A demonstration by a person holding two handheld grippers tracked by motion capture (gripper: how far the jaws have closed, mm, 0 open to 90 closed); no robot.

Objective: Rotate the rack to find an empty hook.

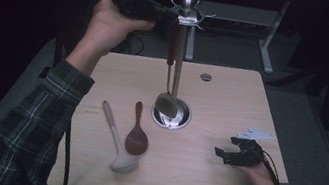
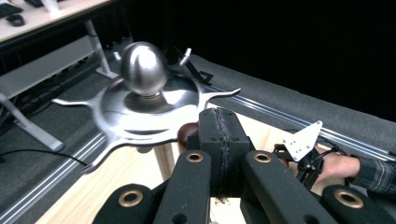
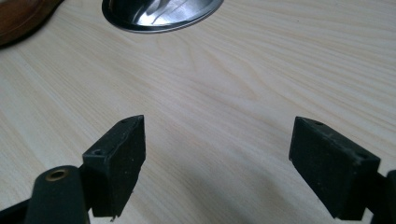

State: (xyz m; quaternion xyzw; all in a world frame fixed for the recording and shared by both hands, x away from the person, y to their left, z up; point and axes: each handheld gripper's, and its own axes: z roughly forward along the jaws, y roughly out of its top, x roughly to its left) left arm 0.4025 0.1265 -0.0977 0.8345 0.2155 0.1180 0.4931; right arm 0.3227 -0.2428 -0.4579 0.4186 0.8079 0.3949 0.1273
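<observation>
Item: metal utensil stand point(image 1: 178, 59), a polished steel pole with an egg-shaped knob and a flat crown of curved hook arms, its round mirror-bright base point(image 1: 171, 116) set on my pale wood-grain worktop point(image 1: 221, 107).

Item: hanging spoon point(image 1: 169, 80), dark reddish handle, shiny metal bowl, suspended upright beside the pole with its bowl just above the base. My left gripper point(image 1: 165, 12) is raised at the crown, its matte black rubber jaws pressed together; in the left gripper view the handle's rounded dark end point(image 2: 187, 134) sits right at the jaw tips, under a hook arm. Whether the pads pinch it I cannot tell.

Item: wooden spoon point(image 1: 137, 133), dark brown, oval bowl, lying flat.

Item: white ladle point(image 1: 116, 140), smooth and pale, lying just beside it.

Item: my right gripper point(image 1: 228, 154), resting low over the worktop, blocky black pads spread wide, grasping nothing.
</observation>
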